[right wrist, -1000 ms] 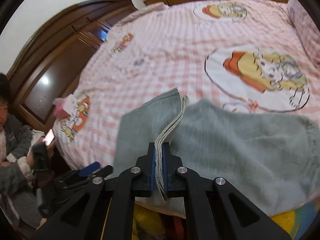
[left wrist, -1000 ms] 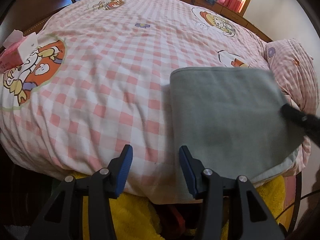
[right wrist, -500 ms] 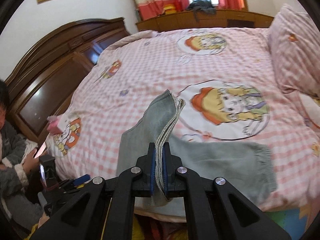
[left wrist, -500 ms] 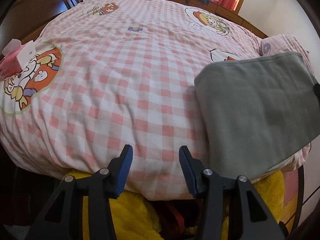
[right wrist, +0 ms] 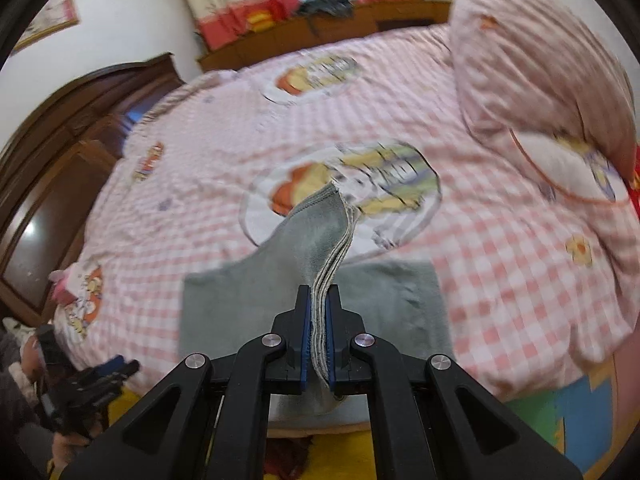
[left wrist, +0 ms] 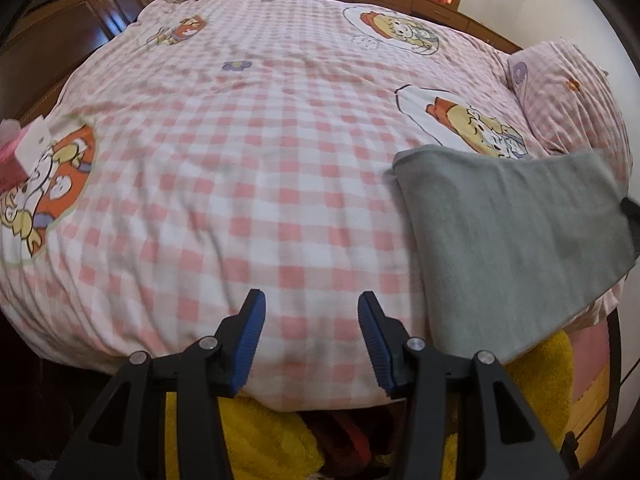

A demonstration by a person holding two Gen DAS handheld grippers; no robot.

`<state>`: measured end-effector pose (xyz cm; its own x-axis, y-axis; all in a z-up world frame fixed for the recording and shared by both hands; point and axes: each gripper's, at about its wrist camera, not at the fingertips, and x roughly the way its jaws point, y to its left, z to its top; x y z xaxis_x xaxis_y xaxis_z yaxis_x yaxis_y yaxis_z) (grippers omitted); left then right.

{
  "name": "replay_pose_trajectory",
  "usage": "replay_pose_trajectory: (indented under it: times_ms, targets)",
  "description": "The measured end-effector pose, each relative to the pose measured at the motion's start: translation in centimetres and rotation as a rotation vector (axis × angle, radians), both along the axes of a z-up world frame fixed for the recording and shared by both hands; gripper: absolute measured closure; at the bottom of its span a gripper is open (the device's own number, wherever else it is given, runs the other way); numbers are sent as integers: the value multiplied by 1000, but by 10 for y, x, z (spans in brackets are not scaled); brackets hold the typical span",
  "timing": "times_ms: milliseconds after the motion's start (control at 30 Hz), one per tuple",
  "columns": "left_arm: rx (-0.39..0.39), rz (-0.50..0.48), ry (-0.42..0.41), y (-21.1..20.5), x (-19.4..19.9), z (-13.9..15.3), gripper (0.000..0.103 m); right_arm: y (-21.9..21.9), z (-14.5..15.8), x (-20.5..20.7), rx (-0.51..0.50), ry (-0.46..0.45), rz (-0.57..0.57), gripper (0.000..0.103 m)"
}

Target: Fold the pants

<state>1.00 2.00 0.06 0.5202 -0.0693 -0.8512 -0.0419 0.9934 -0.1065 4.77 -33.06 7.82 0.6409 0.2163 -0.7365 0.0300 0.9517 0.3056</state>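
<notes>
**Right claw pinches the stacked pants edge; left claw idle**

A tissue box (left wrist: 16, 156) sits at the far left of the pink checked bedcover (left wrist: 240, 160). The left claw (left wrist: 310, 314) hangs spread wide over the near edge of the bed, holding and touching nothing. Right of it, the grey pants (left wrist: 508, 240) lie folded near the bed's edge. The right claw (right wrist: 319, 312) is clenched on their layered edge, lifting it. A pillow (right wrist: 540, 72) lies far right.
</notes>
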Motion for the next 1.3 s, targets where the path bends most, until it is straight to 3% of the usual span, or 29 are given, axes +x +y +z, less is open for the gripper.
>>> replay_pose_trajectory:
  times_ms: [300,467,567,633,833,967,1133,1300]
  targets:
    - [30,-82,-2,-40,24,1,52,-32,-57,11,25,89,-62,96]
    - [14,-125,-14,-64,39,0,52,-36,-79,17,-30,127,-78,96]
    - [2,-140,-27,-75,49,-1,52,-35,-100,22,-142,175,-107,96]
    - [-1,-145,-34,-79,57,-1,52,-39,-110,24,-131,190,-105,96]
    - [-17,-130,-31,-82,73,-3,52,-43,-87,18,-101,152,-116,95]
    - [-22,-134,-33,-87,79,-5,52,-26,-70,22,-109,87,-37,94]
    - [14,-155,-61,-99,93,-9,52,-9,-86,47,-136,104,39,94]
    - [65,-149,-34,-103,118,-28,50,-13,-116,73,-136,164,29,94]
